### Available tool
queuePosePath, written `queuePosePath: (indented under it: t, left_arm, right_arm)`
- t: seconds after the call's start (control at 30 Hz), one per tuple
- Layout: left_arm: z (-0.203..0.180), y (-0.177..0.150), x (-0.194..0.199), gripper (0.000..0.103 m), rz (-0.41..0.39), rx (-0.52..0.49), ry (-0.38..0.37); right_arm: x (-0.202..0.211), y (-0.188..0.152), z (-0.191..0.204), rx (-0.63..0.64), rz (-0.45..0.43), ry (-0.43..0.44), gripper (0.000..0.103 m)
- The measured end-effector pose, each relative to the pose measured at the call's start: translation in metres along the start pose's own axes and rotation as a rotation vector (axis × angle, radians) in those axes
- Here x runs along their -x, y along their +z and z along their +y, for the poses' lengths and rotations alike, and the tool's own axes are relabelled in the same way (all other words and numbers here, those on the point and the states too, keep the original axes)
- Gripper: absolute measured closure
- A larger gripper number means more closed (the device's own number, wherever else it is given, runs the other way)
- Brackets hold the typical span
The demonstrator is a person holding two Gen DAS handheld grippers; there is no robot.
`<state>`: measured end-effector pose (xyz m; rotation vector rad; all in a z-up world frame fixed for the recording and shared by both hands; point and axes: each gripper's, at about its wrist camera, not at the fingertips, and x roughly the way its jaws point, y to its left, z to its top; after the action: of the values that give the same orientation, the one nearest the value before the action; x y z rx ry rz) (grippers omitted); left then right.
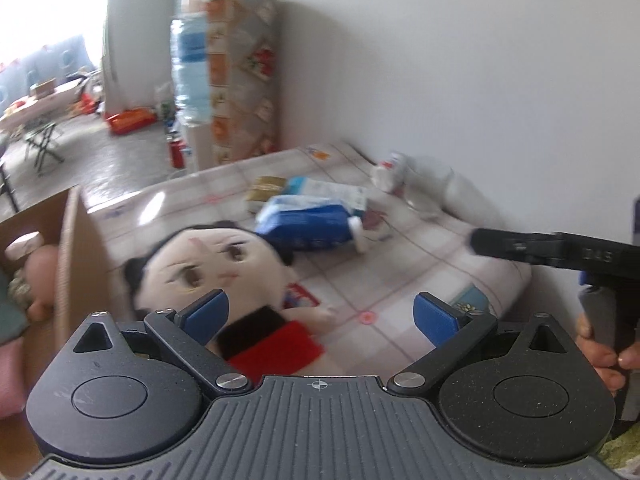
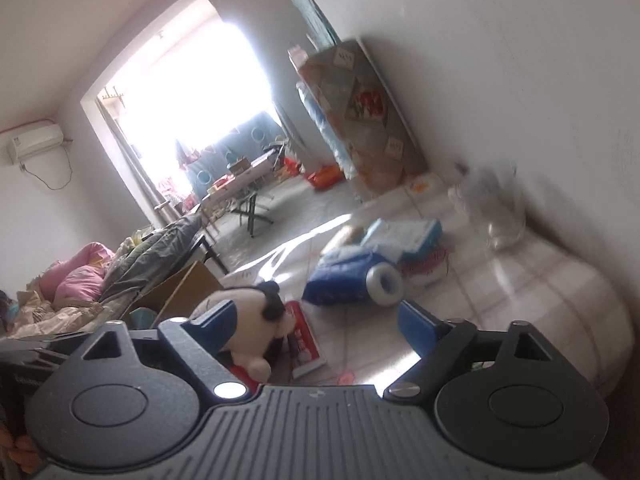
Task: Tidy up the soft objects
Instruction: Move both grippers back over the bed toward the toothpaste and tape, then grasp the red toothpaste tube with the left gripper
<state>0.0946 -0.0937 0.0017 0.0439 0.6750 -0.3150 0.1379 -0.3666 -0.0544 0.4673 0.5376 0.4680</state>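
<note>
A plush doll (image 1: 216, 272) with black hair, pale face and red-and-black clothes lies on the checked tablecloth (image 1: 400, 280). My left gripper (image 1: 320, 316) is open; the doll's body lies just in front of its left finger. In the right wrist view the doll (image 2: 256, 328) lies by the left finger of my right gripper (image 2: 316, 324), which is open and empty. A blue-and-white soft pack (image 1: 312, 224) lies further back, also in the right wrist view (image 2: 344, 280). The right gripper's body (image 1: 560, 252) shows at the right of the left wrist view.
An open cardboard box (image 1: 76, 264) with a pinkish soft thing inside stands at the left. A blue-white carton (image 1: 332, 192), a gold packet (image 1: 268, 190) and a clear glass (image 2: 500, 216) lie near the wall. A red-edged leaflet (image 2: 304, 340) lies beside the doll.
</note>
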Motion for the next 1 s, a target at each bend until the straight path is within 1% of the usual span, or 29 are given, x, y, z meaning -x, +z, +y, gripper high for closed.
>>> queuePosePath:
  t: [0.03,0.07,0.13,0.17,0.23,0.27,0.33,0.43,0.5,0.57,0.73,0.83,1.0]
  left_arm:
    - [-0.004,0.000,-0.007,0.007,0.006,-0.016,-0.005]
    - [-0.009,0.001,-0.015,0.009,0.014,-0.032,-0.003]
    - [-0.017,0.002,-0.028,0.012,0.023,-0.067,-0.007]
    - [-0.020,0.003,-0.036,0.018,0.030,-0.080,-0.003]
    - [-0.021,0.003,-0.051,0.025,0.057,-0.096,0.010]
    - [-0.018,0.002,-0.058,0.026,0.076,-0.095,0.016]
    - [-0.013,0.000,-0.068,0.026,0.112,-0.080,0.031]
    - [-0.001,-0.004,-0.076,0.027,0.150,-0.051,0.049]
    - [0.002,-0.006,-0.072,0.027,0.140,-0.054,0.040]
    - [0.002,-0.008,-0.068,0.026,0.137,-0.070,0.049]
    - [0.004,-0.010,-0.065,0.026,0.130,-0.090,0.049]
    - [0.008,-0.009,-0.067,0.026,0.128,-0.076,0.035]
    - [0.013,-0.011,-0.064,0.026,0.121,-0.065,0.024]
  right_arm:
    - [-0.004,-0.001,-0.004,-0.011,0.015,0.008,0.025]
    - [-0.010,-0.002,-0.007,-0.020,0.035,0.014,0.028]
    - [-0.027,-0.002,-0.012,-0.016,0.076,0.026,0.037]
    - [-0.036,-0.001,-0.014,-0.012,0.103,0.027,0.038]
    - [-0.055,0.001,-0.014,0.003,0.159,0.042,0.046]
    - [-0.064,0.002,-0.014,0.013,0.184,0.051,0.048]
    - [-0.089,0.006,-0.011,0.042,0.247,0.070,0.055]
    - [-0.122,0.008,-0.001,0.111,0.335,0.089,0.055]
    - [-0.142,0.007,0.007,0.171,0.391,0.092,0.055]
    - [-0.161,0.004,0.015,0.231,0.441,0.094,0.055]
    - [-0.195,-0.005,0.028,0.345,0.550,0.088,0.055]
    - [-0.201,-0.006,0.041,0.429,0.567,0.093,0.055]
    - [-0.202,-0.011,0.057,0.532,0.590,0.090,0.056]
